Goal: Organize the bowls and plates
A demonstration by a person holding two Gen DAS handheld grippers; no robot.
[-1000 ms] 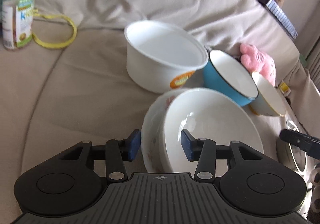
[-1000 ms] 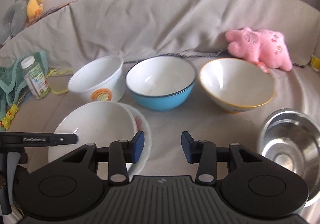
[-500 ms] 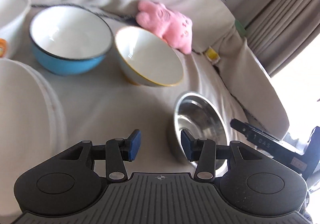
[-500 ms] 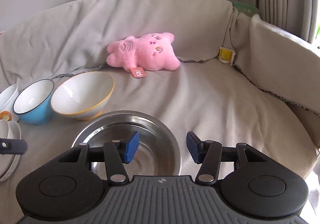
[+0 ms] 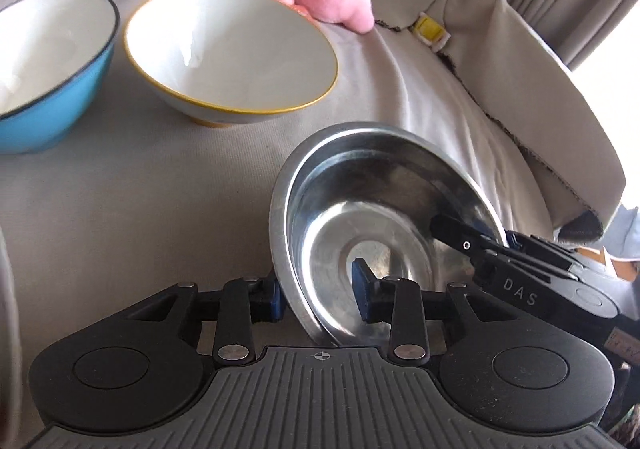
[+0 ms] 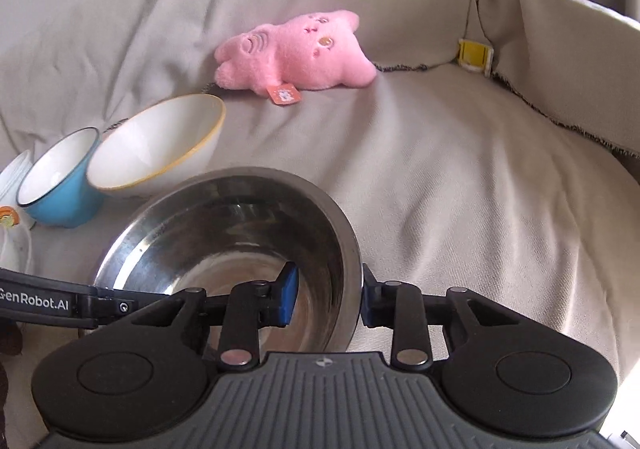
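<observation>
A beige fabric-draped sofa seat [image 6: 460,177] is carrying everything, and its soft, yielding cover is giving the dishes an uneven footing. The round, shiny stainless-steel bowl [image 6: 224,233] is sitting nearest both cameras, at about 7 o'clock in the right wrist view, tilted rather than flat in the left wrist view. It is looking thin-walled, stiff and light, and its polished skin is likely slippery, so the rim is the sensible place to pinch, one finger inside and one outside.

The right gripper [image 6: 326,295] is doing just that: its jaws are straddling the right-hand wall, apart, with a visible gap at the inner pad. The left gripper [image 5: 318,295] is straddling the opposite rim, also spread and not yet biting.

At 10 o'clock the white ceramic bowl with a yellow-gold rim [image 5: 232,53] is standing just beside the blue enamel bowl with a white inside [image 5: 48,61]; both are looking heavier and chip-prone. A pink plush toy [image 6: 296,49] is lying at 12 o'clock, well apart.
</observation>
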